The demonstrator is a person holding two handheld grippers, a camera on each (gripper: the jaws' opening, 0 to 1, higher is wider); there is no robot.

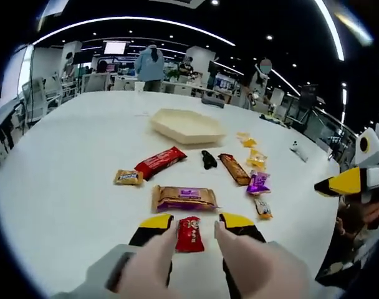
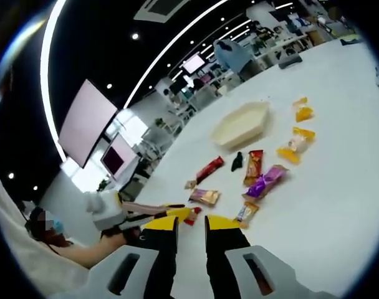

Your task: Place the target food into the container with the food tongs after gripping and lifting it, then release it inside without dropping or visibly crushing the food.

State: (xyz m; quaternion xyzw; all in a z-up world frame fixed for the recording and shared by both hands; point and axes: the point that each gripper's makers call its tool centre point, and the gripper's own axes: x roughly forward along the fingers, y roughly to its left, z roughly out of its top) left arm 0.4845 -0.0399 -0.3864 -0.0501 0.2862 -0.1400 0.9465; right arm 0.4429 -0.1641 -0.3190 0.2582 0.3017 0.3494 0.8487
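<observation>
On the white table (image 1: 65, 187), the left gripper (image 1: 192, 225) was held open astride a red snack packet (image 1: 189, 234), nothing gripped; a hard squeeze risked crushing it. The right gripper (image 2: 191, 221) was seen parted, empty.

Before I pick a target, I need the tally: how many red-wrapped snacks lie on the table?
2: a small red packet between the left gripper's jaws, and a long red bar nearer the cream container. None looks hidden.
</observation>
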